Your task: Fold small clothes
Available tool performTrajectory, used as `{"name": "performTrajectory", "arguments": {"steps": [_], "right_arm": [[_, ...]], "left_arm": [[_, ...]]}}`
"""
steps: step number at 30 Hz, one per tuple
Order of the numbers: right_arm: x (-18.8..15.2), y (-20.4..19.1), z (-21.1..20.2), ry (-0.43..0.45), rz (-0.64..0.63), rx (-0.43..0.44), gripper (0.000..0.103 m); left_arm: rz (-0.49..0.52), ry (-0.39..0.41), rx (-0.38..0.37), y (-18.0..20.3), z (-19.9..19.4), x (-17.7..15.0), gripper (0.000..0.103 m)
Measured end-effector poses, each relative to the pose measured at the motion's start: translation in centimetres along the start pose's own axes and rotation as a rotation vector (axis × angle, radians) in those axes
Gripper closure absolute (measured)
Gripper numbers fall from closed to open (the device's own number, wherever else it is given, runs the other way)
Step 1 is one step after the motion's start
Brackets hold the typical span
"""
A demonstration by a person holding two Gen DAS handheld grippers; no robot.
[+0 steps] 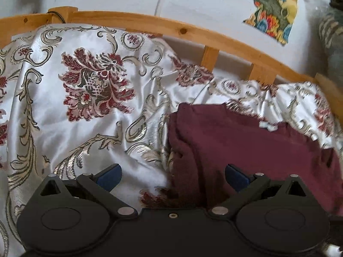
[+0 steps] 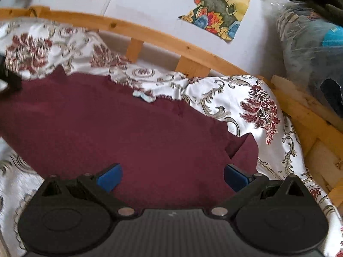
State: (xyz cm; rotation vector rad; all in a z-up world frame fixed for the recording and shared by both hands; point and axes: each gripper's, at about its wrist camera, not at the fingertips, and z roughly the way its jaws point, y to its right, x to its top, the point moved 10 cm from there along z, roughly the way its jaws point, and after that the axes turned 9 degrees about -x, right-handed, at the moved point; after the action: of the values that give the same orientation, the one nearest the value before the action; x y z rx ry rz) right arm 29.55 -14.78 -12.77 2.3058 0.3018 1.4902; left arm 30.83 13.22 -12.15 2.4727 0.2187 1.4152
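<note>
Left wrist view: left gripper (image 1: 173, 176) at bottom centre, jaws spread wide, nothing between them. Two blue pads (image 1: 109, 176) visible, one per finger. One maroon garment (image 1: 246, 147) lies in the lower right of the frame on a white satin bedspread (image 1: 64, 115) with red and gold floral pattern. The garment's left edge is bunched in folds and sits between the two pads; the right pad hangs over the cloth, the left pad over bare bedspread. One small pale tag (image 1: 268, 126) shows at the garment's upper edge. A wooden bed rail (image 1: 133, 22) curves across the top, two short slats below it. On the white wall: three paper pictures partly in frame, the most colourful one (image 1: 276, 8) upper right.

Right wrist view: right gripper (image 2: 173, 176) bottom centre, jaws also wide apart, gripping nothing. Both blue pads hang over the same maroon garment (image 2: 107, 124), which fills the centre and left of the frame, spread mostly flat. Pale tag (image 2: 145, 97) at its top edge. Bedspread (image 2: 246, 98) visible to the right, wooden rail (image 2: 150, 36) above. One plastic-wrapped bundle (image 2: 310, 49) upper right. Dark shape at left edge, cannot tell what.
</note>
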Motion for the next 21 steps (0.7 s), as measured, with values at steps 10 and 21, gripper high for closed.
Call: {"name": "performTrajectory", "arguments": {"steps": [10, 21], "right_arm": [[-0.1, -0.4, -0.2, 0.01, -0.037, -0.014, 0.0], [-0.4, -0.7, 0.1, 0.007, -0.058, -0.017, 0.0]], "left_arm": [[-0.028, -0.019, -0.135, 1.2, 1.7, 0.0, 0.003], [0.004, -0.043, -0.147, 1.6, 2.0, -0.6, 0.023]]}}
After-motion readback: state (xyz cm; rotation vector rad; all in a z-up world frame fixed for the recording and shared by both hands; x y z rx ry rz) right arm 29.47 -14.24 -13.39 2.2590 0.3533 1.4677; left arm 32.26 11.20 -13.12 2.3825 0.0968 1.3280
